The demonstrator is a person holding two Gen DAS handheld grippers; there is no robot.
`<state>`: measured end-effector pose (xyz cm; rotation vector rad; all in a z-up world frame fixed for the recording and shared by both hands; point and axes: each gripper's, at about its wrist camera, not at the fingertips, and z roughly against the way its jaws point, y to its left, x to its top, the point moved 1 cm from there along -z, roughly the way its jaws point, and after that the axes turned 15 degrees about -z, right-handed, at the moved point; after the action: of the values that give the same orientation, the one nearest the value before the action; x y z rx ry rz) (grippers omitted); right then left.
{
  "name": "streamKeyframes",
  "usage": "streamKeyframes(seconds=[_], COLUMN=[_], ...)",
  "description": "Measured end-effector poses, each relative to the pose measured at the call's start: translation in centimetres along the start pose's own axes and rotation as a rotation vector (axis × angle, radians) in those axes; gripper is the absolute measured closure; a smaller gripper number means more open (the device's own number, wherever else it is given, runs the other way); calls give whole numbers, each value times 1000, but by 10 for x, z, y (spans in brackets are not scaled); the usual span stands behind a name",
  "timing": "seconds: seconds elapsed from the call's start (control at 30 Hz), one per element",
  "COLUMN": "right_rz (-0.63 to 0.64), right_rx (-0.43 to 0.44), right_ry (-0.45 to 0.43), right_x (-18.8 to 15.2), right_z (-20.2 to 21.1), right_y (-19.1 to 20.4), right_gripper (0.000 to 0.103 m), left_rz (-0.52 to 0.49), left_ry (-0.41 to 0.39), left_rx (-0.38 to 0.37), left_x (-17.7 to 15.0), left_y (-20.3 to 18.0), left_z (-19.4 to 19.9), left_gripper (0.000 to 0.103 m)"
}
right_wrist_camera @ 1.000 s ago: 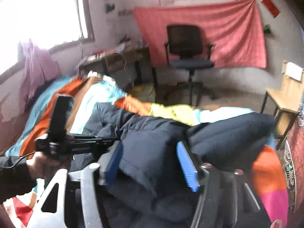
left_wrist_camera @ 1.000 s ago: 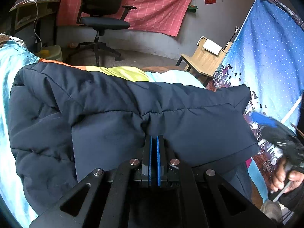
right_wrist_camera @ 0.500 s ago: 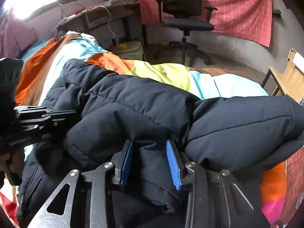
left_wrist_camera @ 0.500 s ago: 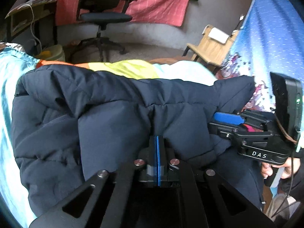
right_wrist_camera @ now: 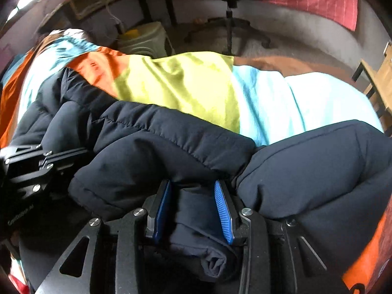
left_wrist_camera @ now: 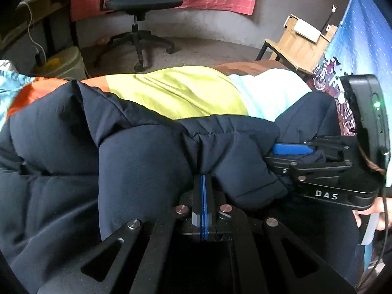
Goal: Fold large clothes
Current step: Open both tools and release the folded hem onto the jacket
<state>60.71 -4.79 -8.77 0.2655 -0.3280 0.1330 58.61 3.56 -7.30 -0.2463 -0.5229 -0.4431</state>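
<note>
A dark navy padded jacket (left_wrist_camera: 137, 161) lies across the bed, its near part doubled over into a thick roll. My left gripper (left_wrist_camera: 204, 178) is shut, with the jacket's fabric puckered and pinched at its tips. In the right wrist view my right gripper (right_wrist_camera: 193, 187) grips a bunched wad of the jacket (right_wrist_camera: 186, 132), and both blue pads (right_wrist_camera: 222, 207) press into it. The right gripper's blue pad (left_wrist_camera: 292, 149) also shows at the jacket's right end, a hand (left_wrist_camera: 367, 212) behind it. The left gripper's black frame (right_wrist_camera: 36, 169) sits at the jacket's left end.
The bed cover (left_wrist_camera: 178, 90) has orange, yellow-green and light blue panels and lies bare beyond the jacket. Past the bed are a black office chair (left_wrist_camera: 139, 2), a pale bin (left_wrist_camera: 63, 61), a wooden chair (left_wrist_camera: 299, 41) and a blue hanging cloth (left_wrist_camera: 362, 29).
Both grippers have come down and forward with the jacket's folded part, lowering it toward the bed. The right jaws have narrowed onto the fabric. More bed cover shows beyond the jacket.
</note>
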Motion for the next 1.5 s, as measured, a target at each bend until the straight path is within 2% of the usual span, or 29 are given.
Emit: streamKeyframes(seconds=[0.17, 0.43, 0.53, 0.63, 0.73, 0.8, 0.9, 1.0, 1.1, 1.3, 1.43, 1.5], right_rz=[-27, -56, -64, -70, -70, -74, -60, 44, 54, 103, 51, 54], right_rx=[17, 30, 29, 42, 53, 91, 162, 70, 48, -20, 35, -3], right_ry=[20, -41, -102, -162, -215, -257, -181, -98, -58, -201, -211, -269], right_x=[19, 15, 6, -2, -6, -3, 12, 15, 3, -25, -25, -27], right_z=[-26, -31, -21, 0, 28, 49, 49, 29, 16, 8, 42, 60], right_y=[-10, -20, -19, -22, -20, -12, 10, 40, 39, 40, 23, 12], right_gripper=[70, 70, 70, 70, 67, 66, 65, 66, 66, 67, 67, 69], left_rz=[85, 94, 73, 99, 116, 141, 151, 153, 171, 137, 135, 171], left_ry=[-17, -52, -140, -216, -181, -150, -130, -117, -113, -97, -138, -148], left_rx=[-68, -56, -33, -4, -13, -36, -34, -30, -50, 7, -1, -16], left_x=[8, 12, 3, -15, -22, -19, -16, -18, -23, -20, -26, -31], left_y=[25, 30, 21, 24, 34, 39, 39, 37, 38, 27, 25, 29], left_z=[-23, -21, 3, 32, 36, 35, 35, 34, 33, 27, 42, 49], left_gripper=[99, 99, 99, 99, 99, 99, 99, 99, 99, 99, 99, 99])
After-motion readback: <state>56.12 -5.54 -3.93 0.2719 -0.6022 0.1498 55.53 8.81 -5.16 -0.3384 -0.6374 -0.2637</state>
